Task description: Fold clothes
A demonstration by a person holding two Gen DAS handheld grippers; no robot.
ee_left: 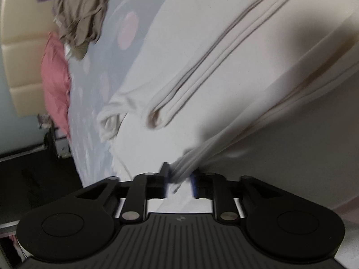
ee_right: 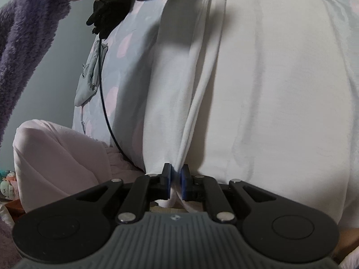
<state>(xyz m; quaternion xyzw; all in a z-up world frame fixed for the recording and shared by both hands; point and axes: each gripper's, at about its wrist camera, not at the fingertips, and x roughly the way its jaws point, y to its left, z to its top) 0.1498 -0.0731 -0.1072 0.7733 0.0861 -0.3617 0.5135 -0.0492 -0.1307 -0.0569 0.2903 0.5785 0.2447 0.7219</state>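
bed with dotted grey sheet (ee_left: 94, 85); white garment (ee_left: 224, 71) spread across it, long folds running away from both grippers.
left gripper (ee_left: 179, 180): jaws parted, bunched hem lying loose between them. right gripper (ee_right: 176, 180): jaws narrow, pinching the near edge; it alone holds cloth.

White garment (ee_left: 235, 71), plain, no print. Bedsheet (ee_left: 116, 51) pale grey-blue with soft pink dots. Pillow (ee_left: 56, 78) salmon pink. Heaped clothes (ee_left: 80, 15) khaki-beige. Headboard (ee_left: 22, 44) cream. Sleeve (ee_right: 24, 44) fuzzy lilac. Gripper pads (ee_right: 184, 185) blue on black fingers
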